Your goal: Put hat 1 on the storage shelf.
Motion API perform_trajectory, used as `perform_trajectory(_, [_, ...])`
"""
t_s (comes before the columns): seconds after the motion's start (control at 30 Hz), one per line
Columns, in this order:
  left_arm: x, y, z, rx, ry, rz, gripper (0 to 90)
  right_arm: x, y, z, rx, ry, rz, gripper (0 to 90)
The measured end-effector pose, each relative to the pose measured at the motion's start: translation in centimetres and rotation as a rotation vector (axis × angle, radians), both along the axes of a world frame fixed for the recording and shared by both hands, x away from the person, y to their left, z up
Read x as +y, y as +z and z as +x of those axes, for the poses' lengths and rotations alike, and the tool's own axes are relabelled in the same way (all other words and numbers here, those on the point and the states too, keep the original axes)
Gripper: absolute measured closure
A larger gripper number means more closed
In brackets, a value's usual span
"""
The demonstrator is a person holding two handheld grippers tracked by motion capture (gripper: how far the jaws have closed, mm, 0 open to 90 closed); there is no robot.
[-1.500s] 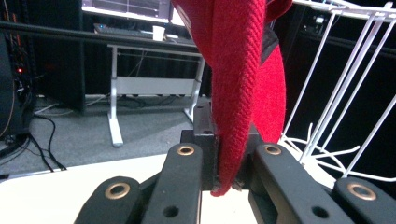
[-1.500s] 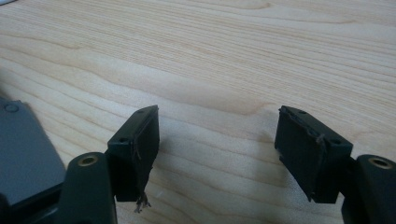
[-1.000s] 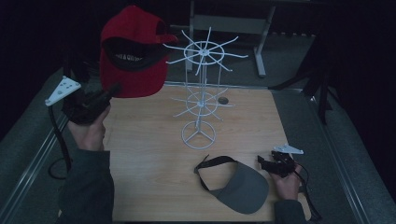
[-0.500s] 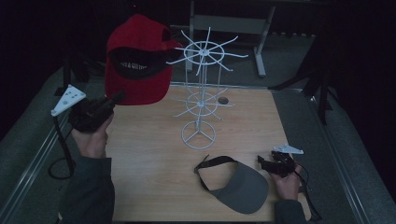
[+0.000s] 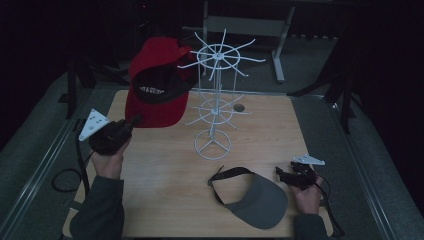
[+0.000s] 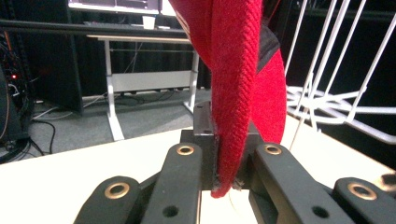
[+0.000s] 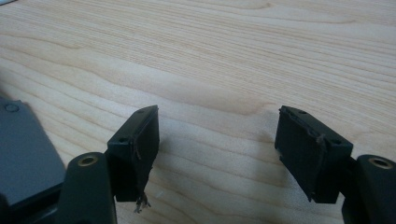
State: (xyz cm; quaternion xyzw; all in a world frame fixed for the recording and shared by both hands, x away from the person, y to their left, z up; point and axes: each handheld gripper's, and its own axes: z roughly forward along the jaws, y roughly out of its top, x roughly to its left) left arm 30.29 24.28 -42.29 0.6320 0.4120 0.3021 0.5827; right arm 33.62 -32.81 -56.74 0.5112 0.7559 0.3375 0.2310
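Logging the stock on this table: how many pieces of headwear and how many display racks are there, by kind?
Red cap: 1
Grey visor: 1
White wire rack: 1
Total: 3

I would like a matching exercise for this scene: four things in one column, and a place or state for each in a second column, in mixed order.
Things:
1. red cap
2. grey visor
3. white wire rack
4. right gripper

States:
A. jaws open over bare wood
B. stands upright on the table
C. lies flat near the front edge
D. clamped in the left gripper

Pairs: 1-D, 2-C, 3-B, 4-A
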Motion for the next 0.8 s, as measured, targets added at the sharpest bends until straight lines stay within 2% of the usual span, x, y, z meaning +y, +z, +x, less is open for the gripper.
perform_trajectory(0.23, [-0.8, -3.0, 0.1, 0.040, -0.009, 0.029, 85.2, 0.0, 0.0, 0.0, 0.000, 0.001, -0.001, 30.5])
perform_trajectory(0.57, [-1.3, -4.6, -0.2, 0.062, -0.021, 0.015, 83.6, 0.0, 0.0, 0.0, 0.000, 0.002, -0.001, 30.4])
perform_trajectory(0.8, [-0.8, -4.6, -0.1, 0.069, -0.008, 0.028, 65.7, 0.0, 0.0, 0.0, 0.000, 0.002, 0.000, 30.4])
